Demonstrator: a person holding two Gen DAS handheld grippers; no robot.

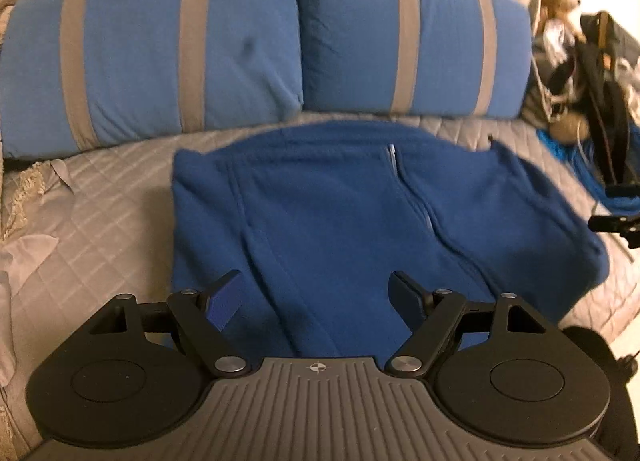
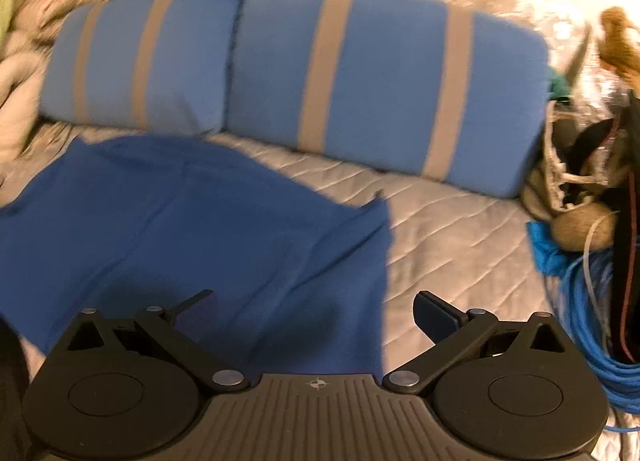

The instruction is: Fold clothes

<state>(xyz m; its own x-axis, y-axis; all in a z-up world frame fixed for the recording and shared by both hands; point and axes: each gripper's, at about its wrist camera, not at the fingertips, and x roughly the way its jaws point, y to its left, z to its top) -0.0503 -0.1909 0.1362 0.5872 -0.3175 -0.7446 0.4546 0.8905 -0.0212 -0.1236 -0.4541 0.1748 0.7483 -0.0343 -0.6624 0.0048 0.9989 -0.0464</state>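
While both grippers hang above the bed (image 1: 100, 221), a blue fleece jacket (image 1: 340, 221) lies spread on the grey quilt, just on the near side of two blue pillows with grey stripes (image 1: 160, 53). It looks partly folded already, with its sides tucked in and a zipper running down the middle (the pictures are a bit blurry, so the folds are hard to be sure of). The left gripper (image 1: 316, 293) has its jaws wide apart with nothing between them, right over the near part of the jacket. The right gripper (image 2: 316, 311) also has its jaws apart and empty, over the jacket's right edge, with bare quilt under its right finger. A pile of bags and a blue cord (image 2: 584, 301) sits far off to the right. I think this is the pause between two folds. Next, each gripper probably needs to go down, pinch the near edge of the jacket, and carry it toward the pillows so the jacket gets half as long.
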